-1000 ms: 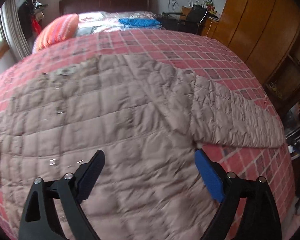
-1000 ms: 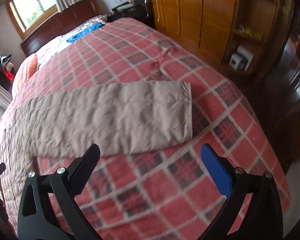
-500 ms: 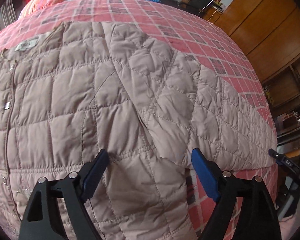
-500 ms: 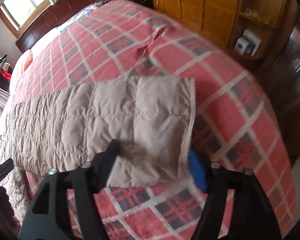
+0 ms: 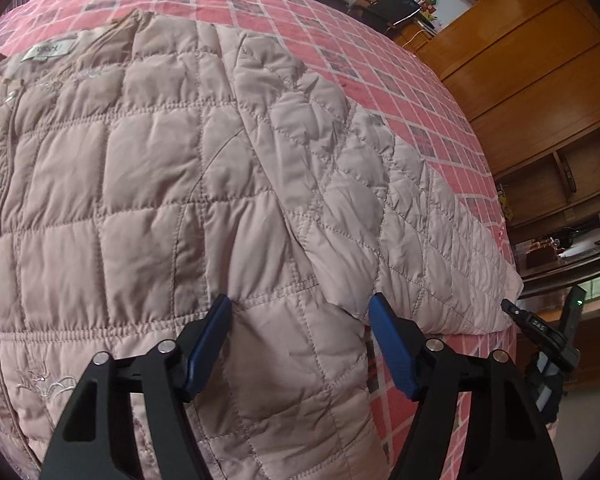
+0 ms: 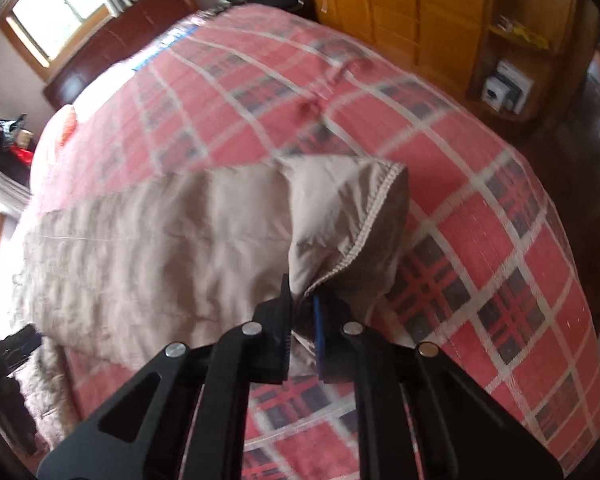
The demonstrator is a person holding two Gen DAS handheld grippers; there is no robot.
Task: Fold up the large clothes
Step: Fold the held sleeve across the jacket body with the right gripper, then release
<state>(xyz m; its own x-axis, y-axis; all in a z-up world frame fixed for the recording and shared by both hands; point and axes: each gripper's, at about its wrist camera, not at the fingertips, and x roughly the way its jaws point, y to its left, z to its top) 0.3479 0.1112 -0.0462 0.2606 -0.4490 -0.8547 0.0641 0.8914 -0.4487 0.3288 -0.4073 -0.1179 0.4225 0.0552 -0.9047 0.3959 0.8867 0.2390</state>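
- A beige quilted jacket [image 5: 172, 184] lies spread flat on the bed's red plaid cover [image 6: 480, 216].
- The left claw [image 5: 300, 312] is spread wide, its blue pads straddling the jacket's side just below the armpit, near where the sleeve [image 6: 188, 240] branches off.
- The right claw [image 6: 302, 320] is pressed together, pinching the sleeve's cuff [image 6: 364, 220], which lifts off the cover.

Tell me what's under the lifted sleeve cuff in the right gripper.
The cuff is raised in the right gripper; beside and below it only the red plaid bedspread shows. The patch directly beneath is covered by the sleeve itself.
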